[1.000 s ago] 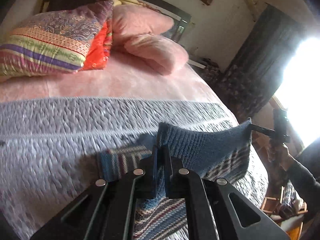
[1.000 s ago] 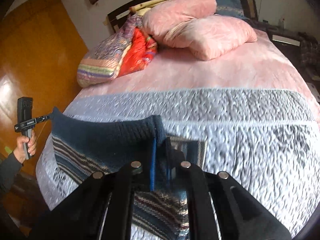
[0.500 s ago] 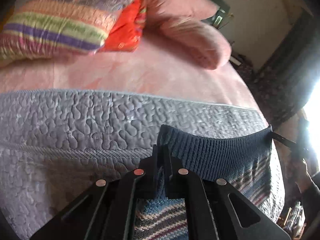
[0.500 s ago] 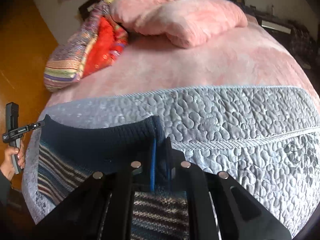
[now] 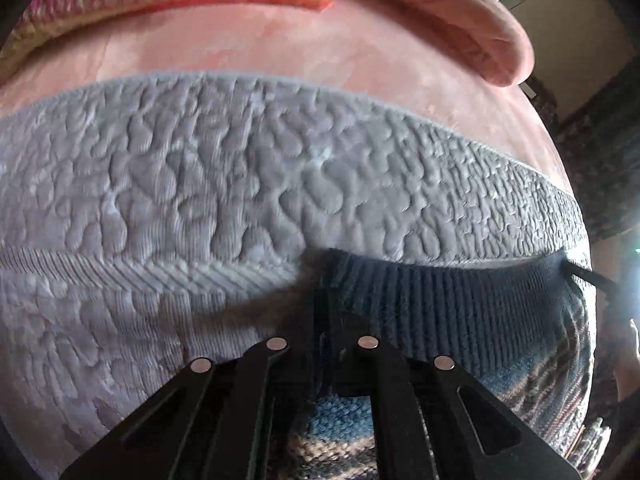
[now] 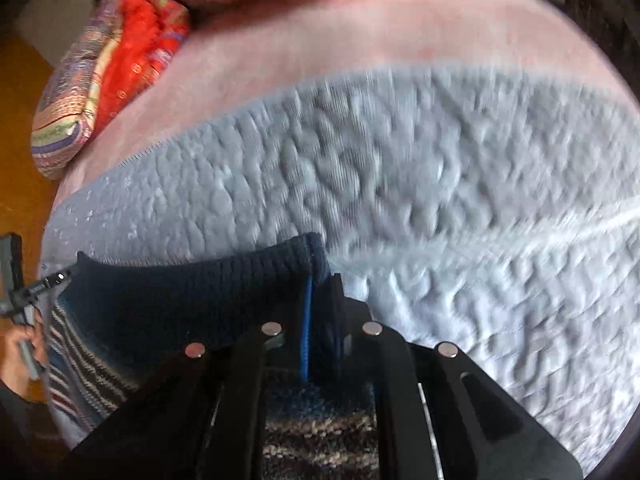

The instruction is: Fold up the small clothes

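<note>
A small knitted sweater (image 5: 452, 312) with a dark blue ribbed hem and a striped body is stretched between both grippers, low over a grey quilted bedspread (image 5: 200, 184). My left gripper (image 5: 322, 300) is shut on the hem's left corner. In the left wrist view the right gripper (image 5: 588, 278) pinches the far corner at the right edge. In the right wrist view my right gripper (image 6: 322, 284) is shut on the sweater (image 6: 172, 304) at its right corner, and the left gripper (image 6: 48, 284), held by a hand (image 6: 20, 350), grips the other corner.
Beyond the quilt lies a pink sheet (image 5: 280, 44) with a pink pillow (image 5: 472, 28) and a red and striped cushion (image 6: 120, 60) at the head of the bed. An orange wooden floor (image 6: 20, 128) shows past the bed's left edge in the right wrist view.
Both grippers have carried the stretched hem forward and down towards the quilt; the bedspread now fills both views and the pillows have slid to the top edge.
</note>
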The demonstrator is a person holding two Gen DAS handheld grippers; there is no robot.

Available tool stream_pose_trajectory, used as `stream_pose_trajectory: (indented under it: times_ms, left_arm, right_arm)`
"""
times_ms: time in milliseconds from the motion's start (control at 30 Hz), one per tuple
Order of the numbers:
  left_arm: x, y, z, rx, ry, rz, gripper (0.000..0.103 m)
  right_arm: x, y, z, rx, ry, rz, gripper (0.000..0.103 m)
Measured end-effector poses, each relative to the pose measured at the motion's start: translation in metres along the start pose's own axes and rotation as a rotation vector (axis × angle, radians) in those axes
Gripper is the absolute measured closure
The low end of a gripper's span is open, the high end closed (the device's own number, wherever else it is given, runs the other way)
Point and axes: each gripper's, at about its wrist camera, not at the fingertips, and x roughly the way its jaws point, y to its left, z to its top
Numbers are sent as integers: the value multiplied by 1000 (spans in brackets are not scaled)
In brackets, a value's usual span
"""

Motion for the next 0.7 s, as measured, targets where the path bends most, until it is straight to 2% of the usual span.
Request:
stream_pose_trajectory:
  times_ms: [33,67,100,133,167,200,267,300,367,433,467,500,533,567,600,667,700]
  left_arm:
    - [-2,2,0,-16,0,0,91]
    - [-7,3,0,-26,-13,15,82]
    - [-19,3,0,-44,-54,74,79]
    - [-32,2,-2,-62,-94,96,79]
    - [-46,-1,-6,-66,-133,42,79]
    - [-60,-7,-12,-63,-167,-54,78]
    - [-65,-17,-23,-33,-135,-217,74]
    - [-57,-20,-30,-27,-92,-240,75]
    - [-33,-17,-37,-41,0,-194,77]
    - [-13,-1,-46,-72,27,-105,96]
    - [-11,8,-49,-109,18,-118,100]
    - [-13,12,-50,-141,16,-140,101]
    - [-17,13,-52,-152,7,-148,101]
    - [-28,9,-54,-147,-16,-157,98]
    - [-39,5,-58,-131,-32,-174,94]
    - [-65,-9,-72,-52,-59,-259,94]
    - [-78,-19,-88,-3,-63,-330,92]
  right_arm:
    - [2,-1,-1,4,12,-6,88]
    - [-1,-1,-2,5,5,-11,84]
    - [-8,-1,-2,14,-17,-21,69]
    - [-23,-2,-3,33,-72,-15,61]
    - [-38,-1,-6,39,-124,12,60]
    - [-54,0,-13,42,-162,71,60]
    - [-60,2,-24,46,-132,166,60]
    - [-57,2,-33,56,-94,210,62]
    - [-43,-1,-44,89,-32,237,66]
    - [-30,-11,-52,132,-3,242,76]
    - [-24,-18,-55,156,6,234,85]
    - [-19,-24,-55,169,15,217,100]
    - [-19,-26,-56,167,14,207,103]
    - [-25,-26,-57,179,9,217,100]
    - [-39,-24,-60,191,-10,257,92]
    - [-59,-13,-71,174,-33,356,91]
    - [-65,-7,-77,158,-33,400,91]
